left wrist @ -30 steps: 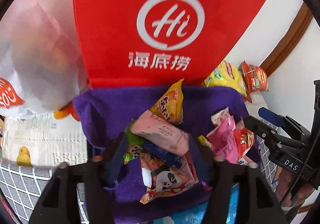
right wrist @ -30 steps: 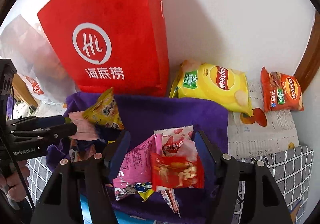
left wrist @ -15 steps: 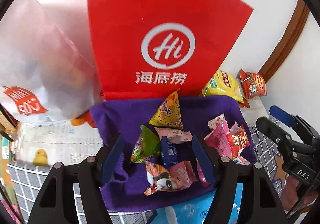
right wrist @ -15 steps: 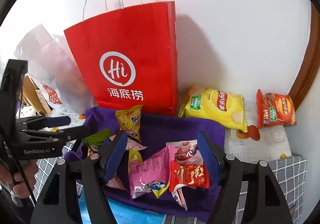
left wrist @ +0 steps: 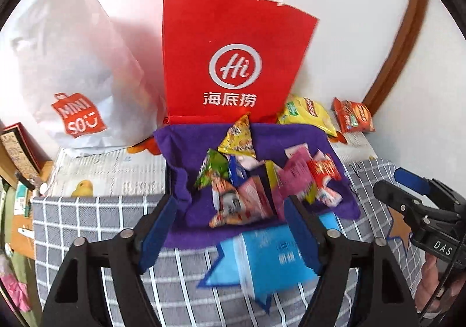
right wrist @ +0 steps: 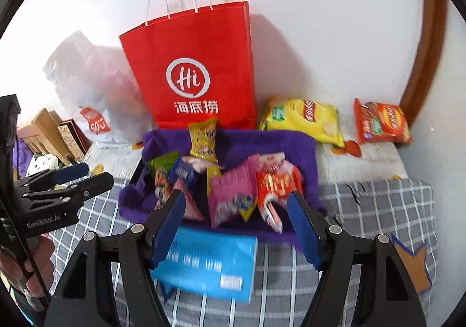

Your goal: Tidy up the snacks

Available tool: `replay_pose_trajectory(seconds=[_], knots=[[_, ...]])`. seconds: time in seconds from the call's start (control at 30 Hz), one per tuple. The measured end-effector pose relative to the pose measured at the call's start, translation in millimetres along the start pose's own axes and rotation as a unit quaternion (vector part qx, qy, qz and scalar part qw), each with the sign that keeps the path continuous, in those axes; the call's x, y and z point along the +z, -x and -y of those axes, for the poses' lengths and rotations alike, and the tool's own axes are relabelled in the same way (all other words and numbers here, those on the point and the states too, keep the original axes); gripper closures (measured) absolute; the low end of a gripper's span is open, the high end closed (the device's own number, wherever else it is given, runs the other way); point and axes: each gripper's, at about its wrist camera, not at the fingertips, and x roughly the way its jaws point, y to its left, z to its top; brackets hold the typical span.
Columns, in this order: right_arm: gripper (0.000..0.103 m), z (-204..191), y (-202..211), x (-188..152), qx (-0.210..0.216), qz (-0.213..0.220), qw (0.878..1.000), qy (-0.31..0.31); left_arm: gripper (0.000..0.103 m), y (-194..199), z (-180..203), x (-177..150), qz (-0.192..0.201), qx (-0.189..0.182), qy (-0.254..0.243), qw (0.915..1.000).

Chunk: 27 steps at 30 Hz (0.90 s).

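Black tool (left wrist: 230, 228) frames, silver screws — blue pads (right wrist: 167, 229).

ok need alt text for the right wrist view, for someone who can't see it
A heap of small snack packets lies on a purple cloth beyond the empty right gripper. Behind stands a red paper bag, with a yellow chip bag and an orange chip bag to its right. The left gripper, jaws opening and empty, enters from the left.

Matt red paper bag (left wrist: 233, 64), fuzzy purple cloth (right wrist: 262, 143), glossy foil snack packets (left wrist: 250, 181), shiny yellow chip bag (right wrist: 303, 120), woven checked tablecloth (right wrist: 378, 204), thin white plastic bag (left wrist: 78, 70).
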Motion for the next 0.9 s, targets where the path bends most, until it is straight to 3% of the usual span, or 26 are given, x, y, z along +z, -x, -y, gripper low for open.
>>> replay_pose_trajectory(seconds=[0.27, 0.3, 0.37, 0.53, 0.63, 0.9], knots=[[0.031, -4, 64, -52, 0.004, 0.003, 1.000, -0.018, 0.018, 66, 26, -51, 0.048, 0.016, -0.022, 0.9985], [0.029, -5, 73, -61, -0.003, 0.008, 1.000, -0.017, 0.017, 73, 29, -58, 0.053, 0.020, -0.026, 0.9981], [0.016, -8, 89, -75, -0.026, 0.018, 0.999, -0.014, 0.016, 83, 36, -70, 0.060, 0.023, -0.030, 0.9975], [0.012, -17, 125, -112, -0.063, 0.050, 0.997, 0.004, 0.015, 105, 49, -104, 0.069, 0.027, -0.039, 0.9965], [0.007, -14, 145, -130, -0.058, 0.061, 0.996, -0.009, 0.015, 120, 57, -123, 0.082, 0.039, -0.042, 0.9950], [0.007, -4, 178, -166, -0.040, 0.074, 0.996, -0.038, 0.015, 149, 64, -157, 0.098, 0.047, -0.037, 0.9934]])
